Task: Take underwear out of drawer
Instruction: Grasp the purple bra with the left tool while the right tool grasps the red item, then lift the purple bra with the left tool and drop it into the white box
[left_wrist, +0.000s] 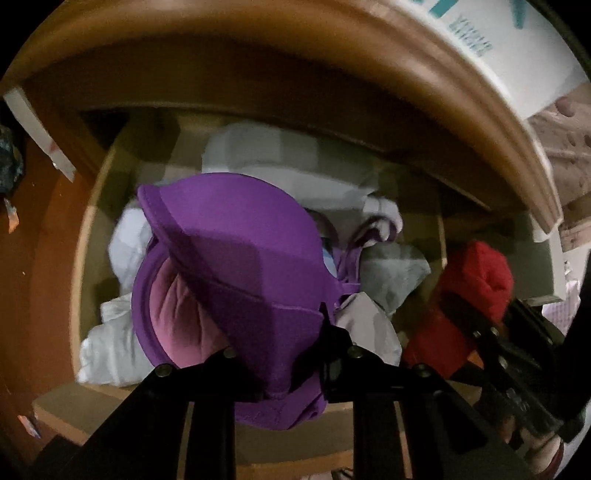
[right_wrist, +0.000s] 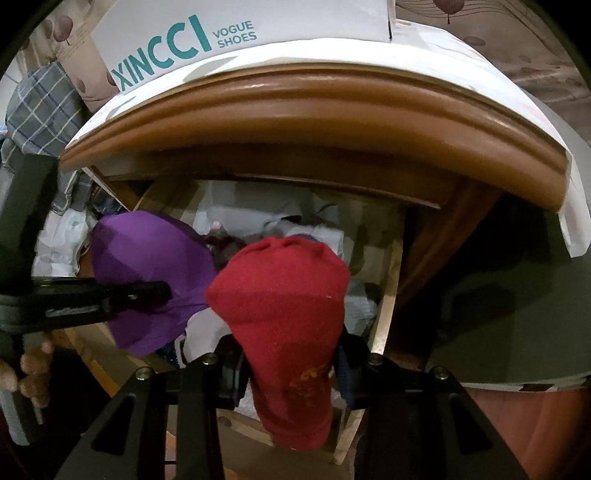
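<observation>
My left gripper (left_wrist: 291, 354) is shut on a purple bra (left_wrist: 236, 266) and holds it above the open wooden drawer (left_wrist: 83, 258). The bra also shows in the right wrist view (right_wrist: 147, 258), with the left gripper (right_wrist: 162, 291) clamped on it from the left. My right gripper (right_wrist: 288, 354) is shut on a red garment (right_wrist: 288, 310) and holds it over the drawer's right part (right_wrist: 386, 295). The red garment and right gripper show at the right of the left wrist view (left_wrist: 476, 280). White and grey clothes (left_wrist: 280, 162) lie in the drawer below.
The brown rounded cabinet top edge (right_wrist: 314, 107) overhangs the drawer. A white shoe box (right_wrist: 229, 33) printed XINCCI stands on top. Plaid cloth (right_wrist: 40, 110) lies at far left. A dark wooden cabinet side (left_wrist: 33, 258) is left of the drawer.
</observation>
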